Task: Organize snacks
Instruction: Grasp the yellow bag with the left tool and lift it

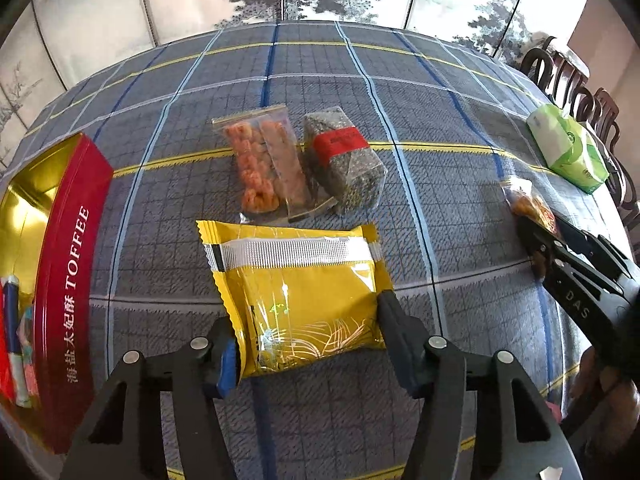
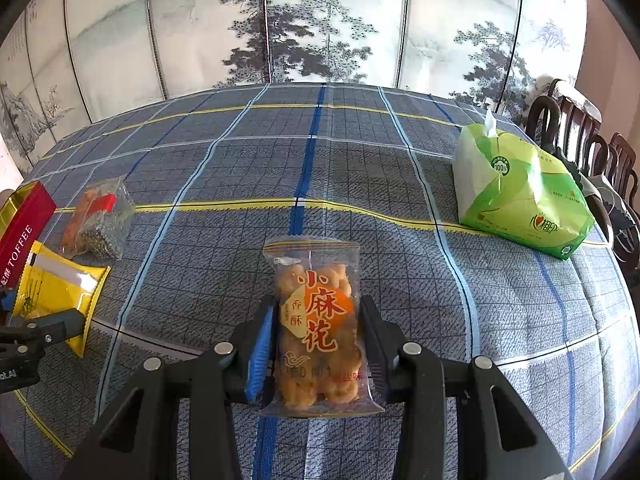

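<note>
A table covered with a blue-grey checked cloth (image 1: 320,80) is seen from two hand-held grippers, with a painted folding screen (image 2: 320,20) behind it. The left gripper (image 1: 308,344) is pinched on the near end of a yellow snack packet (image 1: 296,288), a pad pressed against each side edge while the far end rests on the cloth. The right gripper (image 2: 316,340) is clamped on a clear packet of fried dough twists (image 2: 316,320), held by its two long sides. An open red toffee tin (image 1: 76,264) with a gold lining sits to the left, a few small items already lying inside it; it is judged to be where the snacks are meant to go. Two more snacks lie side by side beyond the yellow packet: a clear bag of orange pieces (image 1: 264,160) and a block of seeds with a red band (image 1: 344,160). A green tissue pack (image 2: 516,200) stands far right, near dark wooden chairs (image 2: 580,140), well apart from the work. Slipping is the likely trouble: the yellow packet is gripped only at its slick film edges, so it could buckle or slide out when lifted. The twists could be crushed by a tight clamp. The tin's upright wall must be cleared, or a packet could catch on the rim
</note>
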A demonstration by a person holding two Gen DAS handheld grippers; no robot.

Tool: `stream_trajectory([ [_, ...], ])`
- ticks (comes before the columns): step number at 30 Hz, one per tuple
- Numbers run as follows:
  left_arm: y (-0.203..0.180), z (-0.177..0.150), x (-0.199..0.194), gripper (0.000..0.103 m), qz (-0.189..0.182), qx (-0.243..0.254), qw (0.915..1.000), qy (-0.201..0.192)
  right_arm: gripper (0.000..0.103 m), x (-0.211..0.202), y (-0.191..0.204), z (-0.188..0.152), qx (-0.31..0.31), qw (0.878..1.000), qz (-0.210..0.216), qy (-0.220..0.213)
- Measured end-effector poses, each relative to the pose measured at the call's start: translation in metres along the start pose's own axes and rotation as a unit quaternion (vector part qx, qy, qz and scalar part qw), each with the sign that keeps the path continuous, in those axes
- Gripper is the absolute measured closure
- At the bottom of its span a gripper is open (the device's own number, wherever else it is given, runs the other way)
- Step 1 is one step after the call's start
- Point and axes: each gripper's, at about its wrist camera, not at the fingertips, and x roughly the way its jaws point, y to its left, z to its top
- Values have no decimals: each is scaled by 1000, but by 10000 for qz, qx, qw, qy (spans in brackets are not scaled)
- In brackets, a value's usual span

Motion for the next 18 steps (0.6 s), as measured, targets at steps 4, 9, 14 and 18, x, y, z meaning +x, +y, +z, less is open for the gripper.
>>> stream_trajectory([
  [4, 2, -5, -3, 50, -34, 6, 10000, 38, 61, 0, 0, 0, 1, 10000, -1, 0],
  [9, 4, -9, -7, 52, -46, 22, 10000, 65, 61, 0, 0, 0, -1, 10000, -7, -1],
  [14, 7, -16, -13, 54, -50, 52, 10000, 66, 61, 0, 0, 0, -3, 10000, -11, -1],
  [18, 11, -20, -18, 58, -80, 39, 9999, 65, 61, 0, 0, 0, -4, 10000, -13, -1],
])
